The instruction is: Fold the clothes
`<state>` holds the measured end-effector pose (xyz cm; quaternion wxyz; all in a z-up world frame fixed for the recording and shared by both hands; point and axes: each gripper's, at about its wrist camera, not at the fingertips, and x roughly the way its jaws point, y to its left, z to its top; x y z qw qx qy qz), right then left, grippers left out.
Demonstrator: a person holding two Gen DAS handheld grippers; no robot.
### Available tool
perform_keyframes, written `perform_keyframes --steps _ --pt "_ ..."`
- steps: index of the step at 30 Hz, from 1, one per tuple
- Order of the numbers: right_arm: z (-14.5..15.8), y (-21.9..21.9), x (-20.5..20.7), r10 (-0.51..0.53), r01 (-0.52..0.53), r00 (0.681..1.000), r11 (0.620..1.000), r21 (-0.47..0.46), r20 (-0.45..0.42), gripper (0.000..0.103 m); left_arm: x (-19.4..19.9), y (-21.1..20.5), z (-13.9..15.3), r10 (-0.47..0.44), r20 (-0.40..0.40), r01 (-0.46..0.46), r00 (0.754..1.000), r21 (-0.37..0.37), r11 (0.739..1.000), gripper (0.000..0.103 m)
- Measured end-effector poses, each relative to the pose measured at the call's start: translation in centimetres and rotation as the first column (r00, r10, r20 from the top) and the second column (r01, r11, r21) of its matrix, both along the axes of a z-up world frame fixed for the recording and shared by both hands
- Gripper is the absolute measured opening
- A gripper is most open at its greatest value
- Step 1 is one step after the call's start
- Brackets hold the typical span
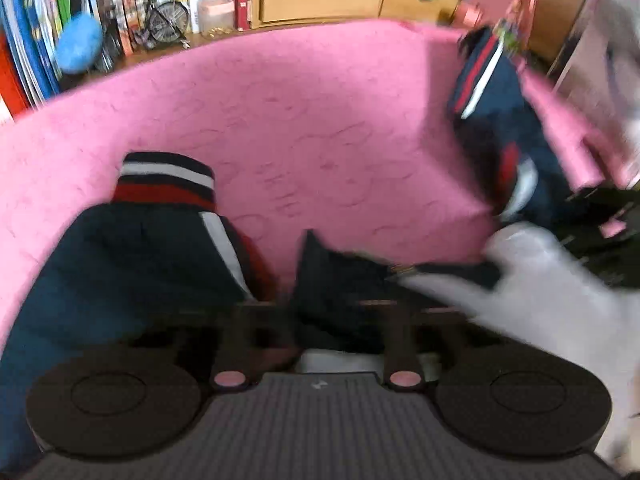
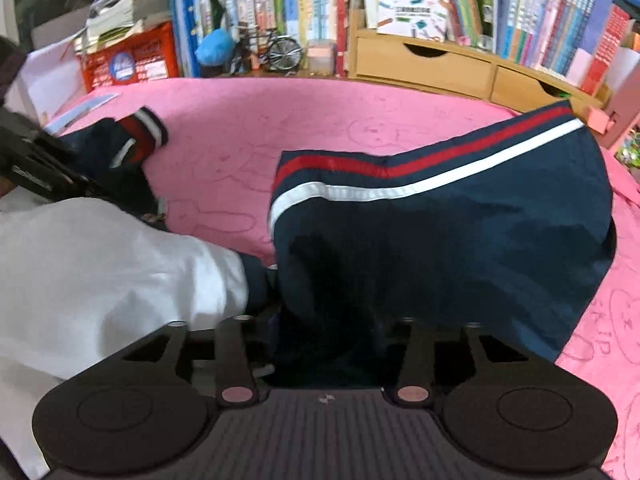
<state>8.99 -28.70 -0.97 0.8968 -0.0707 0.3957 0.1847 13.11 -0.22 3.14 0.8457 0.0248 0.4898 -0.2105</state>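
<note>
A navy jacket with red and white stripes and a white panel lies on the pink table cover (image 1: 320, 120). In the left wrist view its left sleeve with a striped cuff (image 1: 166, 178) lies at the left, and navy fabric (image 1: 340, 280) bunches in front of my left gripper (image 1: 320, 320), which is shut on it. The white panel (image 1: 540, 280) spreads at the right. In the right wrist view my right gripper (image 2: 328, 340) is shut on the navy fabric (image 2: 440, 240), which drapes over its fingers. The other gripper (image 2: 36, 168) shows at the left.
Books (image 2: 440, 0), a wooden drawer box (image 2: 424, 64), a small model bicycle (image 2: 276, 50) and a blue fuzzy ball (image 2: 216, 50) line the far edge. A red box (image 2: 128, 62) stands at the far left. Pink cover (image 2: 240, 128) lies bare between the sleeves.
</note>
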Motion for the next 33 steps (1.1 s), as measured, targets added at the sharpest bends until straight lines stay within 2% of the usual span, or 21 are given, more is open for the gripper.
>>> perform_keyframes --steps 3,5,7,10,12,14,15,18,21,24,27,29,32,33 --pt "0.9 -0.8 0.6 -0.032 0.032 0.999 0.998 0.055 -0.001 0.06 -0.1 -0.8 2.1 0.02 0.1 -0.021 0.995 0.015 1.0 0.005" --pt "1.7 -1.6 1.0 -0.049 0.048 0.999 0.994 0.099 0.007 0.068 0.5 -0.6 4.0 0.042 0.155 -0.038 0.987 -0.029 0.999 0.005" --pt "3.0 -2.3 1.5 -0.079 0.073 0.996 0.988 0.133 0.037 0.075 1.1 -0.1 6.4 0.087 0.24 -0.073 0.967 -0.068 0.995 0.004" --pt "5.3 -3.5 2.3 -0.131 0.109 0.986 0.975 0.192 0.102 0.082 0.2 0.8 8.8 0.115 0.368 -0.089 0.923 -0.087 0.992 0.004" --pt "6.5 -4.0 2.7 -0.147 0.111 0.978 0.967 0.227 0.147 0.089 -0.4 1.4 10.4 0.133 0.45 -0.098 0.883 -0.101 0.99 0.004" --pt "7.2 -4.1 3.3 -0.15 0.104 0.971 0.965 0.24 0.185 0.092 -1.0 2.0 11.9 0.151 0.527 -0.105 0.836 -0.116 0.988 0.005" --pt "7.4 -4.1 3.7 -0.147 0.097 0.97 0.965 0.244 0.195 0.095 -1.1 2.2 11.8 0.152 0.535 -0.112 0.831 -0.107 0.988 0.005" --pt "7.2 -3.0 5.3 -0.109 0.061 0.975 0.969 0.241 0.192 0.096 -1.0 3.1 6.9 0.143 0.404 -0.148 0.903 -0.018 0.989 0.005" --pt "6.0 0.5 7.3 -0.01 -0.022 0.983 0.985 0.172 0.183 0.096 -1.3 4.6 2.0 0.165 0.275 -0.186 0.947 0.05 0.981 0.005" --pt "4.6 5.7 9.0 0.166 -0.18 0.973 0.981 0.076 0.161 0.097 -2.7 5.8 0.1 0.169 0.236 -0.188 0.957 0.061 0.98 0.007" --pt "2.7 10.9 10.1 0.374 -0.375 0.921 0.927 -0.016 0.112 0.097 -3.8 6.5 -0.8 0.161 0.219 -0.177 0.962 0.058 0.983 0.01" --pt "1.2 13.4 10.9 0.431 -0.428 0.901 0.902 -0.058 0.046 0.097 -4.3 7.1 -1.0 0.153 0.217 -0.169 0.964 0.061 0.984 0.015" --pt "0.0 13.9 11.3 0.452 -0.452 0.891 0.892 -0.009 -0.051 0.097 -4.6 7.7 -1.6 0.166 0.203 -0.183 0.965 0.067 0.981 0.049" --pt "-0.2 13.6 11.2 0.455 -0.455 0.887 0.89 0.021 -0.076 0.097 -4.4 8.0 -2.0 0.175 0.196 -0.191 0.965 0.068 0.979 0.067"
